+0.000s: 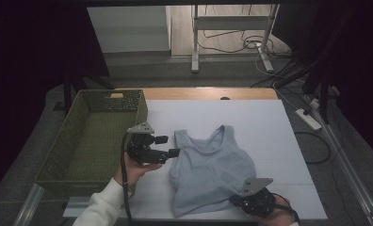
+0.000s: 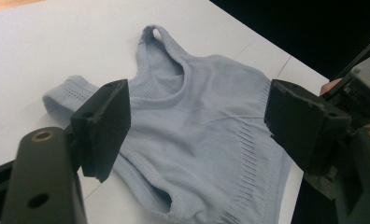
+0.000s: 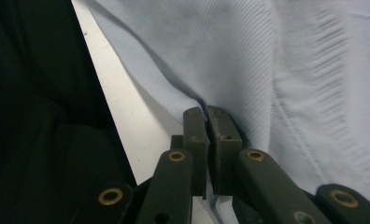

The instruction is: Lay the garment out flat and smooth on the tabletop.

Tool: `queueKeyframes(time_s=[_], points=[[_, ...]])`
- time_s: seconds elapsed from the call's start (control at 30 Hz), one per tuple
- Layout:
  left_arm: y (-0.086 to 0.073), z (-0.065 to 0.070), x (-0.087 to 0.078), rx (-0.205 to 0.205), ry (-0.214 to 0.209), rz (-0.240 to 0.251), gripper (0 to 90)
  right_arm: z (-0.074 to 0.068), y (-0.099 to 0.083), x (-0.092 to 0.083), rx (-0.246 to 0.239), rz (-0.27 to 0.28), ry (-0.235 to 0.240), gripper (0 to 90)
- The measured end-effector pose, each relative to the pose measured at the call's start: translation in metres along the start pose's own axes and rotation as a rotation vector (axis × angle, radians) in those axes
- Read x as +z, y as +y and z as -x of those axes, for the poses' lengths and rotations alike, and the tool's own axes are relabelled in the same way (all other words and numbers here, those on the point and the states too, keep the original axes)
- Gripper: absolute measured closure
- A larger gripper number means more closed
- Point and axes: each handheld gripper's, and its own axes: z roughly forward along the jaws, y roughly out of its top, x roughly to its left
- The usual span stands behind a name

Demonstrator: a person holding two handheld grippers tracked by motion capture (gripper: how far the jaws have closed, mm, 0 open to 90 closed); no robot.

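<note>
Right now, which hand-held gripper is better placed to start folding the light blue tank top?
Right. The right hand-held gripper is already shut on the light blue tank top at its hem, while the left hand-held gripper hovers open beside the shoulder strap, touching nothing.

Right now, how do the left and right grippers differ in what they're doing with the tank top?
The left gripper is open, jaws wide apart, hovering beside the tank top's strap end; the right gripper is shut on the hem edge. The left sits by the green basket; the right is at the table's near edge.
</note>
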Motion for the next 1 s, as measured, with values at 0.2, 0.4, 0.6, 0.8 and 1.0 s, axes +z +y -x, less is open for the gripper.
queueKeyframes(time_s=[0.2,0.4,0.6,0.8,1.0], points=[[0.0,0.0,0.0,-0.003,0.0,0.001,23.6,-0.003,0.003,0.0,-0.004,0.049,-0.002,72.5],[0.0,-0.001,-0.001,-0.004,0.002,0.004,23.6,-0.004,0.01,-0.01,0.005,0.178,0.005,63.5],[0.0,-0.002,-0.001,-0.005,0.002,0.005,23.6,-0.006,0.02,-0.017,0.021,0.249,-0.066,57.5],[0.0,-0.001,0.0,-0.007,0.003,0.004,23.6,0.001,0.02,-0.02,0.059,0.287,-0.103,55.1],[-0.001,-0.001,0.002,-0.005,0.003,-0.002,23.6,0.008,0.021,-0.022,0.099,0.313,-0.133,53.4]])
